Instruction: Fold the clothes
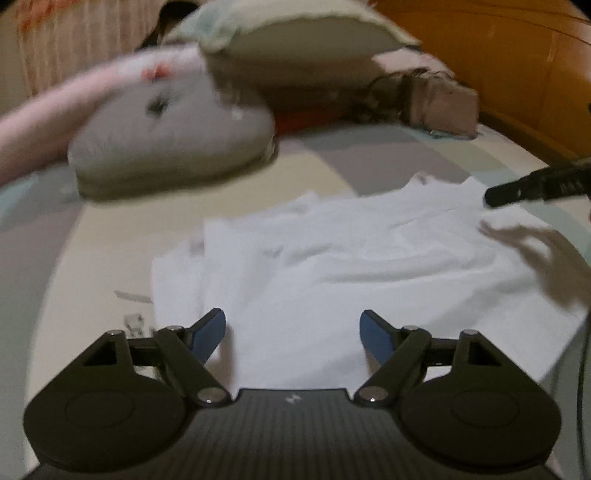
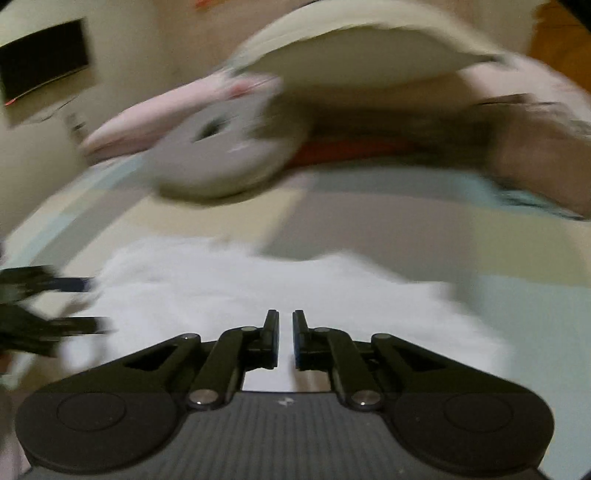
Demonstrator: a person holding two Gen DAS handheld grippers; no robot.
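A white garment (image 1: 332, 258) lies spread flat on the bed, with a folded flap on its left side. My left gripper (image 1: 292, 317) hovers over the garment's near edge, open wide, with only cloth below its blue pads. The right gripper's black tip (image 1: 495, 195) reaches in over the garment's far right corner. In the blurred right wrist view, my right gripper (image 2: 285, 317) is shut to a narrow slit above the white garment (image 2: 221, 288), and I see no cloth clamped in it. The left gripper (image 2: 88, 306) shows at the left edge there.
A grey plush toy (image 1: 166, 140) with pink ears lies behind the garment, a pillow (image 1: 303, 33) above it. A brown folded cloth (image 1: 436, 103) sits at the back right by the orange wooden headboard (image 1: 498, 55). The pastel patchwork sheet (image 1: 92, 258) surrounds the garment.
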